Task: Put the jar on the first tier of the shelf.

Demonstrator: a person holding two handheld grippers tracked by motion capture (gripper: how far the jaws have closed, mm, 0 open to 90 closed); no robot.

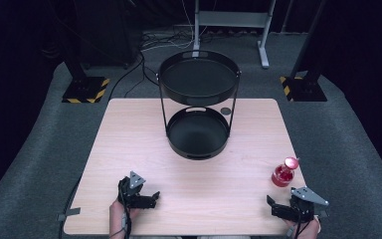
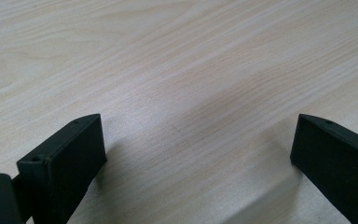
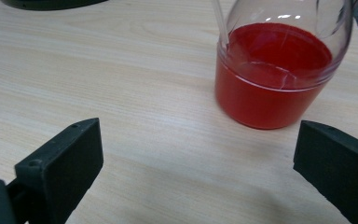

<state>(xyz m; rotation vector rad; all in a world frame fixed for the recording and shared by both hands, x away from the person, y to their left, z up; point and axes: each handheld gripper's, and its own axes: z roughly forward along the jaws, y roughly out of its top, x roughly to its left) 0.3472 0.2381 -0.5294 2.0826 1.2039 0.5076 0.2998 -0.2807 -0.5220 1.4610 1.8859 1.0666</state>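
Note:
A clear bottle of red liquid (image 1: 283, 173) stands near the table's right edge; up close the bottle (image 3: 275, 79) shows a thin tube running down into it. Just in front of it my right gripper (image 1: 274, 205) rests by the front right corner, open, with bare wood between its jaws (image 3: 196, 163). My left gripper (image 1: 151, 198) lies at the front left, also open over bare wood (image 2: 198, 154). A black two-tier round tray stand (image 1: 199, 107) sits at the back middle, both tiers bare.
The light wooden table (image 1: 129, 149) stands on grey carpet. A small dark disc (image 1: 226, 111) lies beside the stand's lower tier. Behind the table are stand bases with yellow-black tape (image 1: 84, 89), cables and a metal frame (image 1: 231, 20).

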